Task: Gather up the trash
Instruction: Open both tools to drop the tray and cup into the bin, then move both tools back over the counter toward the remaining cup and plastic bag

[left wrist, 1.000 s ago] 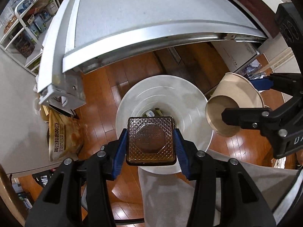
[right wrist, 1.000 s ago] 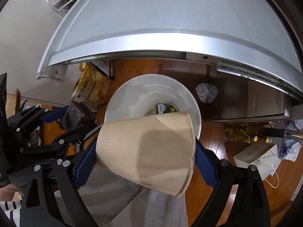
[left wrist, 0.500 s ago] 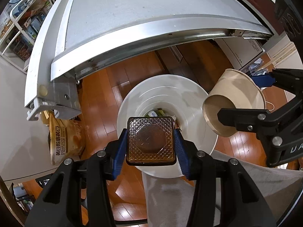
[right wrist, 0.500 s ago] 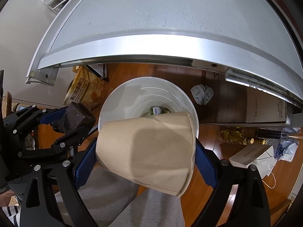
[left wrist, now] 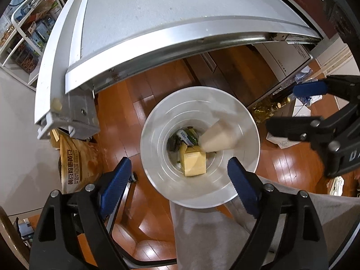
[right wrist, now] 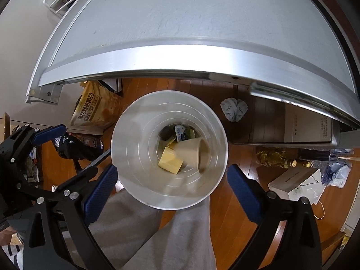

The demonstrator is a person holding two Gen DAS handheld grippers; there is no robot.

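Observation:
A white round bin (left wrist: 155, 123) (right wrist: 132, 139) stands on the wood floor right below both grippers. A beige paper cup (left wrist: 221, 137) (right wrist: 191, 154), blurred, lies tilted inside it. Beside it are a yellow box-like piece (left wrist: 194, 163) (right wrist: 171, 163), a green and blue wrapper (left wrist: 186, 136) and a dark piece (right wrist: 166, 132). My left gripper (left wrist: 178, 185) (right wrist: 74, 145) hangs over the bin, jaws opening, nothing between them. My right gripper (right wrist: 173, 191) (left wrist: 300, 108) is beside it, jaws also opening and empty.
A steel table edge (left wrist: 180, 38) (right wrist: 180, 54) overhangs the floor above the bin. On the floor lie a soy flour bag (left wrist: 76, 155), a crumpled grey wad (right wrist: 234, 109), bottles (right wrist: 281, 160) and a white box (right wrist: 294, 182). A person's grey trouser legs (right wrist: 180, 231) are below the bin.
The left gripper let go of the brown patterned tray and its jaws spread. The right gripper released the paper cup, which dropped into the bin. Both hands stayed over the bin.

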